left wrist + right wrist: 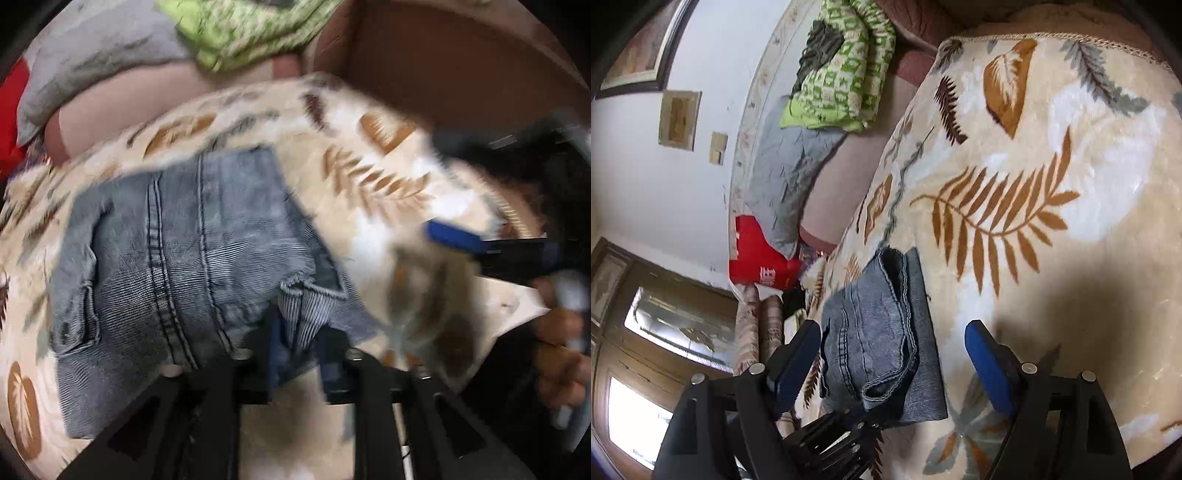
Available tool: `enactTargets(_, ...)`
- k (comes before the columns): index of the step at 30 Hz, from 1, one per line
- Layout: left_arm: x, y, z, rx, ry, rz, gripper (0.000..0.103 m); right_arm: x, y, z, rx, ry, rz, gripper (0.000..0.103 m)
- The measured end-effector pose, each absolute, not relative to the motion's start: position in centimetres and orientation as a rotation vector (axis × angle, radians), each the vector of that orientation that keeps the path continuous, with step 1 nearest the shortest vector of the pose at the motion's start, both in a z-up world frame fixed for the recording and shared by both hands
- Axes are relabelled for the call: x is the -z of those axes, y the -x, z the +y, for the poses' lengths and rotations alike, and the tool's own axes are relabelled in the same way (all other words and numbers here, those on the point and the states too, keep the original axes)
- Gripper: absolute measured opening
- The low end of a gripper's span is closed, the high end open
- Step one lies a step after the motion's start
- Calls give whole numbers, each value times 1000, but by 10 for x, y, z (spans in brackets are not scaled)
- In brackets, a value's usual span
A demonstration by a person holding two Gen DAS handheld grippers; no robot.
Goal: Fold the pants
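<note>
The jeans [882, 332] lie folded on the leaf-print blanket [1052, 221], just ahead of both grippers. The left gripper [301, 343] has slackened around a denim edge without pinching; it should lift clear without dragging cloth. The right gripper [894, 354] gapes empty.

Faded blue denim pants [875, 325] on cream, brown-leaf-patterned blanket [1052, 184].

Motion blur across left wrist view; several items cut off or covered.

Smeared throughout: jeans [192, 251], leaf-print blanket [369, 177]. Left gripper [299, 354] tips blurred, grip on denim fold not determinable. Right gripper [454, 236] cropped at frame edge. Red bag [757, 258] partly covered by grey cloth [786, 170]; print illegible.
</note>
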State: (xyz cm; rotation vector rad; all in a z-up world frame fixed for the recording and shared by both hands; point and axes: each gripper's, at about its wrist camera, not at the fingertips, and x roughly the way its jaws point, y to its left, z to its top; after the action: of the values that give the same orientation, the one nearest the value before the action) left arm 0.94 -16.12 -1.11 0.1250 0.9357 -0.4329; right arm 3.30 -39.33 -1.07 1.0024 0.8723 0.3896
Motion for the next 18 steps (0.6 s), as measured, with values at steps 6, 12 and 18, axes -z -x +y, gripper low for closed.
enactTargets(6,-60,40,-59,339,27,708,64,-6,-30,-362,-472,-915,891,83)
enactTargets(12,-103,93,164,-232,436,554,64,-31,-25,-299,-710,-851,932,83)
enactTargets(18,-127,149,274,-512,616,416,64,39,-33,-300,-488,-924,1162,80)
